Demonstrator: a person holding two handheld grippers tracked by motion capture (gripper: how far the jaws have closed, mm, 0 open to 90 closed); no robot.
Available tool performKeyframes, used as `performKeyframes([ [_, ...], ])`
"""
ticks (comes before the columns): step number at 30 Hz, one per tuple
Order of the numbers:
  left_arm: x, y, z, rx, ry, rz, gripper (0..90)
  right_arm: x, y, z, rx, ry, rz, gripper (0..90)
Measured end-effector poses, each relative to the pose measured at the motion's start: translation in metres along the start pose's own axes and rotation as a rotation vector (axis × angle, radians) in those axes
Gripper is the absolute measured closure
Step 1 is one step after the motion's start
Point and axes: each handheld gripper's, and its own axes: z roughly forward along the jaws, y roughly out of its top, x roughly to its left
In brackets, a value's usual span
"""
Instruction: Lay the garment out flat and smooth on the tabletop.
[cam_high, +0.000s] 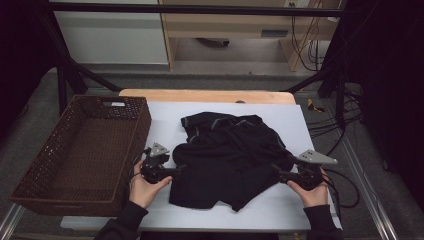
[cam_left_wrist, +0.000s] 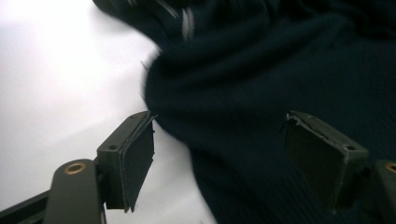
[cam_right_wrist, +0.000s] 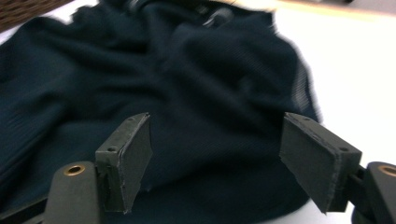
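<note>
High view puts your crumpled black knit garment (cam_high: 227, 160) in a loose heap on the white table sheet (cam_high: 310, 130), beside the empty brown wicker basket (cam_high: 80, 155). Your left gripper (cam_high: 176, 171) and right gripper (cam_high: 276, 171) sit at its opposite edges, both with jaws spread and pinching nothing. Judging from the rumples, no tidy fold exists yet; flattening, folding and basketing remain.
</note>
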Motion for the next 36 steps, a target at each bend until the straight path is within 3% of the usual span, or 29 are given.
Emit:
performKeyframes([
  [4, -0.004, -0.009, 0.011, 0.041, -0.032, -0.004, 30.9, 0.014, -0.012, -0.001, 0.076, 0.042, -0.016, 28.2],
  [8, -0.008, -0.014, 0.018, 0.064, -0.04, 0.017, 43.1, 0.018, -0.025, 0.004, 0.134, 0.034, -0.021, 30.9],
  [10, -0.009, -0.016, 0.02, 0.047, -0.03, 0.033, 48.1, 0.017, -0.029, 0.008, 0.157, 0.014, -0.011, 32.0],
  [14, -0.011, -0.017, 0.019, 0.045, -0.034, 0.036, 62.5, 0.018, -0.035, 0.019, 0.184, -0.017, -0.017, 32.5],
  [17, -0.014, -0.017, 0.019, 0.059, -0.024, 0.064, 74.2, 0.021, -0.037, 0.025, 0.177, -0.002, -0.02, 33.9],
  [19, -0.015, -0.017, 0.018, 0.072, -0.025, 0.067, 82.7, 0.023, -0.038, 0.027, 0.173, 0.0, -0.038, 39.6],
  [23, -0.013, -0.017, 0.017, 0.079, -0.035, 0.061, 85.5, 0.023, -0.037, 0.024, 0.183, 0.002, -0.057, 56.7],
  [28, -0.01, -0.016, 0.013, 0.088, -0.042, 0.054, 86.3, 0.023, -0.037, 0.021, 0.196, -0.007, -0.077, 85.8],
  [33, 0.001, -0.015, 0.001, 0.064, -0.005, 0.017, 86.6, 0.015, -0.032, 0.009, 0.188, 0.017, -0.034, 88.8],
  [36, 0.009, -0.014, -0.006, 0.051, 0.03, -0.014, 86.6, 0.006, -0.027, -0.001, 0.166, -0.043, -0.046, 89.0],
])
